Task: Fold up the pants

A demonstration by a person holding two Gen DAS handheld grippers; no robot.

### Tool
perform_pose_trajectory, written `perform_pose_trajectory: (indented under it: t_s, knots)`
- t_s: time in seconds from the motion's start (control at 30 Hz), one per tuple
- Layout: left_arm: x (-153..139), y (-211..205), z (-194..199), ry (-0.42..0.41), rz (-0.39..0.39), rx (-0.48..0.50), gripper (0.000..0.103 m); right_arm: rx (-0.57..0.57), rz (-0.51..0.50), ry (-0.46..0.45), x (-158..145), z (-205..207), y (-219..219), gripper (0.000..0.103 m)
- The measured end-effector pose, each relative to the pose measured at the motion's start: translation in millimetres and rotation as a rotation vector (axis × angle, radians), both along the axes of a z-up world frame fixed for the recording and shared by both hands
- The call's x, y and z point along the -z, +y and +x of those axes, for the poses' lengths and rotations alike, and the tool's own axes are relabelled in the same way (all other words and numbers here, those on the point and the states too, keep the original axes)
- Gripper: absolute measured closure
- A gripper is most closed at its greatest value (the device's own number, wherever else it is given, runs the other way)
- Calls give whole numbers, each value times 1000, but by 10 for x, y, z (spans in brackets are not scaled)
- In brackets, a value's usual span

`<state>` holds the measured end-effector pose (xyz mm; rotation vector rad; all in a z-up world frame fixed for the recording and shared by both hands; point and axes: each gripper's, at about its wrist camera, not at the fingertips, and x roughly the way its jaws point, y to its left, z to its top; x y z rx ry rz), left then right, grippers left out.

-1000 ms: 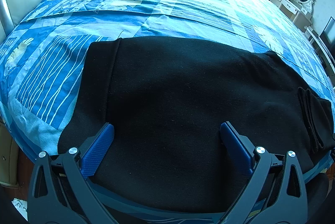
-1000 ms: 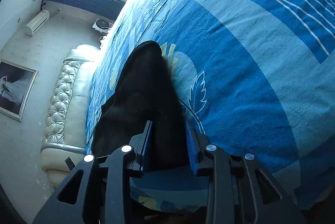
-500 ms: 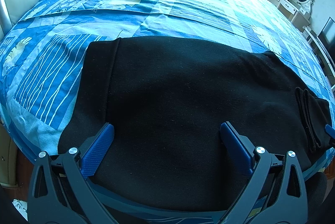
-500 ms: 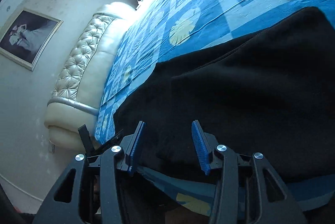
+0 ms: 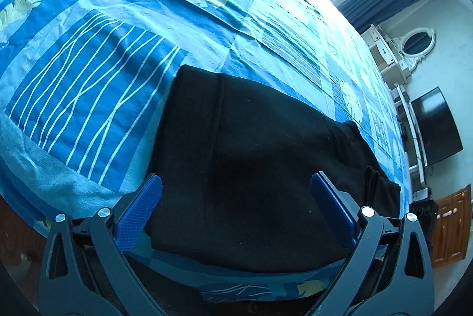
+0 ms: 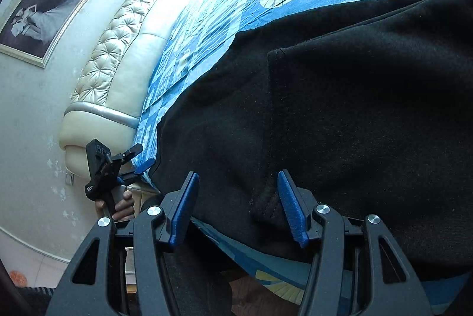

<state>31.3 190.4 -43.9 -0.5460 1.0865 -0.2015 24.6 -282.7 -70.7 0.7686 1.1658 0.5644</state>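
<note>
Black pants (image 5: 266,168) lie folded on blue bed (image 5: 88,79). Right gripper (image 6: 236,209) let go a sec ago — now apart over hem; left gripper (image 5: 236,197) apart too, swung leftward. Fold's laid.

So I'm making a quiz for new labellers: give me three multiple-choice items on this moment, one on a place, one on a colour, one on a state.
1. Where do the pants lie?
A. on the floor
B. on the bed
C. on a chair

2. What colour are the pants?
A. black
B. red
C. white

3. How do the right gripper jaws stand?
A. shut on the pants
B. shut on nothing
C. open

Answers: 1 B, the blue patterned bedspread shows around the pants; 2 A, the cloth is plain black in both views; 3 C, a wide gap between the blue pads, nothing pinched.
</note>
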Motion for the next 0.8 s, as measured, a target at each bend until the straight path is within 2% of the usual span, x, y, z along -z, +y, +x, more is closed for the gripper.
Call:
perform_pose_trajectory:
  t_s: [0.17,0.27,0.4,0.47,0.5,0.53,0.7,0.73,0.8]
  knots:
    - [214,257,95,35,-70,46,3,4,10,-11,-4,2,-23,45]
    - [241,223,186,18,-97,120,3,6,6,-22,-20,2,-18,42]
    - [297,78,287,18,-178,166,9,9,4,-26,-22,6,-9,39]
    - [331,2,322,19,-234,172,22,10,3,-32,-21,1,-13,37]
    - [360,-5,338,30,-263,161,32,11,1,-36,-20,1,-15,37]
    - [389,-19,348,42,-285,148,47,12,0,-39,-20,0,-15,37]
    - [467,-11,362,86,-313,114,81,25,12,-47,-11,-4,-55,37]
    - [463,-10,356,89,-321,111,84,30,16,-48,-13,-7,-63,36]
    - [398,-53,355,82,-285,113,85,42,30,-48,-24,-11,-87,36]
